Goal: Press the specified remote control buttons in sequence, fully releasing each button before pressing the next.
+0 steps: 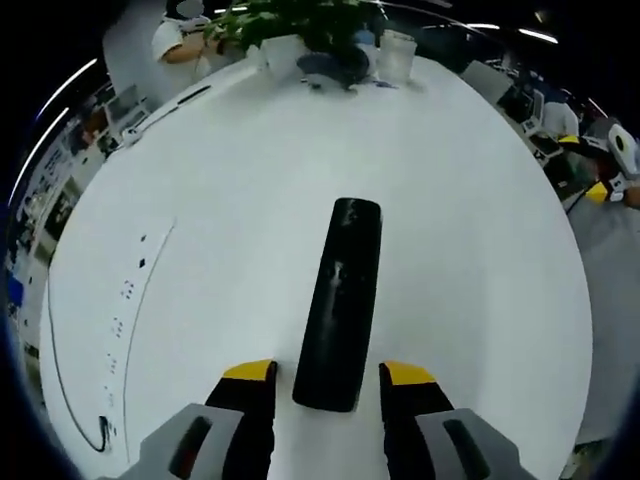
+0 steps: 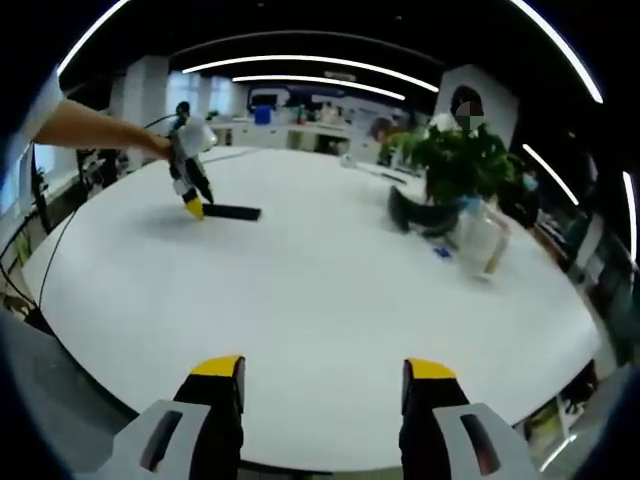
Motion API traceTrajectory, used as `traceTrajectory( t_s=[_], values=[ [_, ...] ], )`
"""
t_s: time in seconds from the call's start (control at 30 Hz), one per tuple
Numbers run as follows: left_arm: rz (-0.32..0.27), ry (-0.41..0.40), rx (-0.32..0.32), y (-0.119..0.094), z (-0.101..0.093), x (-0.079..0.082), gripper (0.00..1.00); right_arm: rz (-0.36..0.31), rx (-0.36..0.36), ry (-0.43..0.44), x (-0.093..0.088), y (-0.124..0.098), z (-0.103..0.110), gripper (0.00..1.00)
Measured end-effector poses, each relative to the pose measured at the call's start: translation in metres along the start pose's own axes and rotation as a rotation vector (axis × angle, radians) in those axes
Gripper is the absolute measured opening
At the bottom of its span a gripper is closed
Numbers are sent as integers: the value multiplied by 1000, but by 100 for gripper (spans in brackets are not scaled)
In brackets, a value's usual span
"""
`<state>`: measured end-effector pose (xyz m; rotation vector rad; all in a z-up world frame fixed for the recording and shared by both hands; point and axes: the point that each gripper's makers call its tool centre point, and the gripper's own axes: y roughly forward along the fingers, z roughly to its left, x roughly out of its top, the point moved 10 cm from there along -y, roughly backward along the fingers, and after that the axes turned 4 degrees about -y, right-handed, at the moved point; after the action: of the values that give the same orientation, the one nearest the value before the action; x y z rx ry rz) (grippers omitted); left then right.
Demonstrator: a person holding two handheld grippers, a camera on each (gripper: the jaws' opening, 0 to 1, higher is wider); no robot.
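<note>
A long black remote control [image 1: 340, 305] lies flat on the white table [image 1: 220, 180], pointing away from me. My left gripper [image 1: 327, 375] stands open, its yellow-tipped jaws on either side of the remote's near end without touching it. In the right gripper view the same remote [image 2: 232, 211] lies far off at the left, with the left gripper [image 2: 190, 190] over its end, held by a person's arm. My right gripper [image 2: 325, 372] hangs open above the table's near edge, nothing between its jaws.
A potted plant [image 2: 455, 160] with a dark dish [image 2: 420, 215] and a clear cup [image 2: 478, 235] stands at the far side of the table [image 2: 300, 300]. A thin cable [image 1: 70, 390] runs along the table's left edge. People sit beyond the table.
</note>
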<state>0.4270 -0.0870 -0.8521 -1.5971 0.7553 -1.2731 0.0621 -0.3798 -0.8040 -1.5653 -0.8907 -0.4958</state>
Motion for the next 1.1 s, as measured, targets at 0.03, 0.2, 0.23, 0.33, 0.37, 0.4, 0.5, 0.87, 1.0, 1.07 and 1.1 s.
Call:
traceTrajectory(
  t_s=[0.03,0.2,0.23,0.33,0.37,0.4,0.5,0.87,1.0,1.07,1.1],
  values=[
    [16,-5,3,-1,-1,1,38,-1,0,0,0,0,0,62],
    [47,-12,13,-1,-5,0,33,-7,0,1,0,-1,0,62],
    [48,-13,13,-1,-5,0,32,-8,1,0,0,-1,0,62],
    [62,-23,24,0,-8,1,25,-8,5,-4,0,-1,1,62],
    [77,-13,28,0,-10,0,24,-13,3,-4,1,-1,0,62],
    [73,-5,28,1,-11,0,24,-18,2,-2,1,-1,0,62],
    [84,-12,38,2,-11,1,24,-22,1,7,1,-1,-1,62],
    [133,-35,51,5,-27,0,23,-36,4,8,2,-2,-1,62],
    [146,-23,51,6,-31,0,23,-44,6,3,2,-2,-1,62],
    [160,3,43,6,-35,-1,23,-52,7,10,3,-3,-1,63],
    [167,11,42,6,-38,-1,23,-54,8,11,3,-3,-1,63]
  ],
)
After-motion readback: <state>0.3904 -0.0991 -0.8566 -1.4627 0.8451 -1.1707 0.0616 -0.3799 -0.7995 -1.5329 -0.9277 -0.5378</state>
